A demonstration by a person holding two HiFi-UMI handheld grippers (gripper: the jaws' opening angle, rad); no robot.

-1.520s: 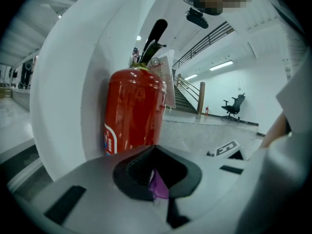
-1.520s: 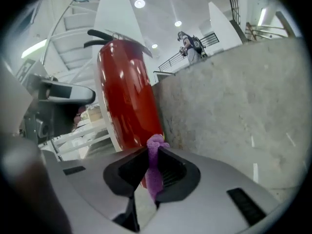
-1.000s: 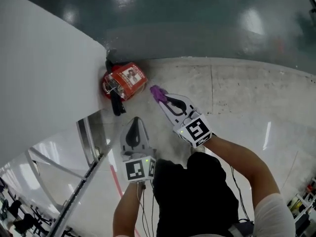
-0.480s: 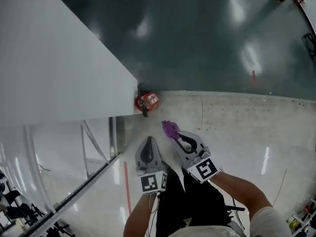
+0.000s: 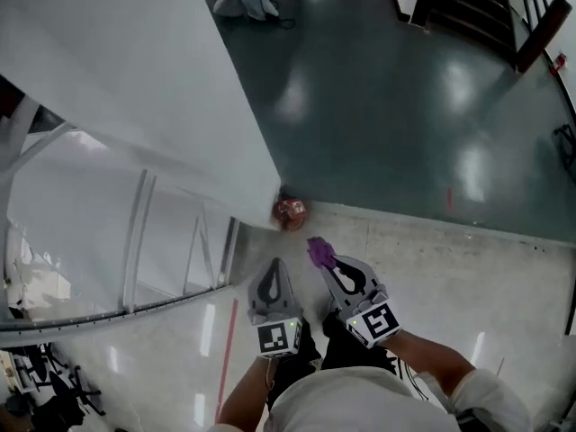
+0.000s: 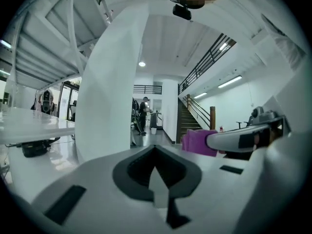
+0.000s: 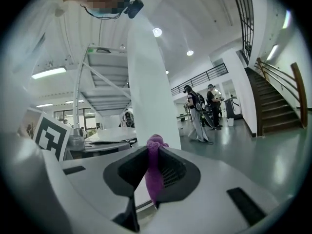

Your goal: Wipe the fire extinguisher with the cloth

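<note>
Both forearms reach forward from the bottom edge of the head view, grippers side by side and close together. Both gripper views look out roughly level across the hall. Left gripper (image 5: 273,266): jaws together, nothing between them. Right gripper (image 5: 331,264): jaws clamped on the purple cloth (image 5: 319,251), a bunched end sticking out past the tips. Extinguisher (image 5: 290,211) is on the floor far below, ahead of both tips and well apart from them, tight against the corner of the white pillar (image 5: 180,124), at the seam between dark green and pale floor (image 5: 468,268). Stairs (image 5: 468,3) lie beyond, and people (image 7: 197,112) stand in the hall. The extinguisher shows only as a small red spot from above, so its long axis cannot be told.
</note>
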